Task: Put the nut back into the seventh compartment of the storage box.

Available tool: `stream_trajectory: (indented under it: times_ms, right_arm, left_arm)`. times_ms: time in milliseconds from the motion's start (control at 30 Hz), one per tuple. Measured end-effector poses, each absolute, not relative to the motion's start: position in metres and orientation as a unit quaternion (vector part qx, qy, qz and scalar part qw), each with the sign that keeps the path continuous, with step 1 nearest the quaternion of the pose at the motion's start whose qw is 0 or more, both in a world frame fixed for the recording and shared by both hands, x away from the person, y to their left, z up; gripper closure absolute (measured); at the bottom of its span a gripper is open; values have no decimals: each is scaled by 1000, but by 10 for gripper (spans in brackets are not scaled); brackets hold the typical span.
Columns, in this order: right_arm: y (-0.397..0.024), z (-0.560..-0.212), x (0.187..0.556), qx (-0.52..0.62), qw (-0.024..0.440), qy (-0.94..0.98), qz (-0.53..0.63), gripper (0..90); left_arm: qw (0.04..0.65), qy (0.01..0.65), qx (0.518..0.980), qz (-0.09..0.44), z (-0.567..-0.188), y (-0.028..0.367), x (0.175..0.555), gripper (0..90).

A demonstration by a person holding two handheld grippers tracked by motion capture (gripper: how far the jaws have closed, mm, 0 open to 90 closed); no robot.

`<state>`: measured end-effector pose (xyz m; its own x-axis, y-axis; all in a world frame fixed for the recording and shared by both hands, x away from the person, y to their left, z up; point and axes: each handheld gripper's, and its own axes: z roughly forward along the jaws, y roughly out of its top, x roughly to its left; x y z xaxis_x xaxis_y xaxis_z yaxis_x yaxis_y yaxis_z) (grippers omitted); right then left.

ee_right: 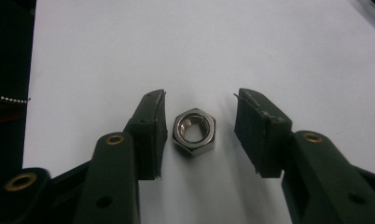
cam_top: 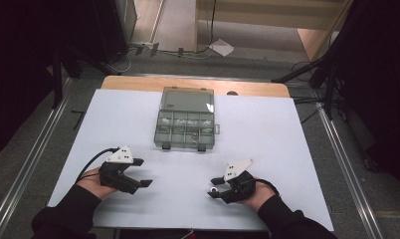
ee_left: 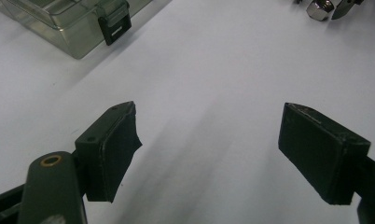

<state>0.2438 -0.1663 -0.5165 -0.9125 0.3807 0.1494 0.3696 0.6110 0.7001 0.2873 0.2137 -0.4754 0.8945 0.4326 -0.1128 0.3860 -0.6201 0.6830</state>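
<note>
- Between the jaws of the right claw (ee_right: 200,133) a steel hex nut (ee_right: 194,131) is seen lying flat on the white tabletop (ee_right: 279,51); a gap is left at each pad, so nothing is gripped yet.
- The pick-up step is judged to be in hand; further closing onto the nut's flats is called for.
- The right claw is held low and near level by the right hand (cam_top: 260,195).
- The left claw (ee_left: 209,149) is held wide open and empty, with the compartment box (ee_left: 69,21) ahead to its left.

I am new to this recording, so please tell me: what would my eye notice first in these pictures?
A shiny hex nut lies on the white table between the right gripper's fingers, which are not yet touching it. Behind, at the table's middle, stands an open clear compartment box. The left gripper waits open.
</note>
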Motion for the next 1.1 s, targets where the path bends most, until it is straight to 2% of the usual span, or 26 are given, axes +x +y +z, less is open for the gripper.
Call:
stream_trajectory:
  times_ms: [200, 800, 1100]
  right_arm:
    - [-165, -516, 240, 201, 25, 902, 380, 695]
    - [-163, -511, 250, 223, -17, 897, 383, 714]
    - [-160, -505, 255, 227, -17, 890, 395, 714]
  left_arm:
    - [364, 226, 903, 31, -474, 215, 288, 197]
    - [370, 225, 901, 29, -476, 213, 287, 197]
    - [366, 226, 902, 29, -476, 213, 287, 197]
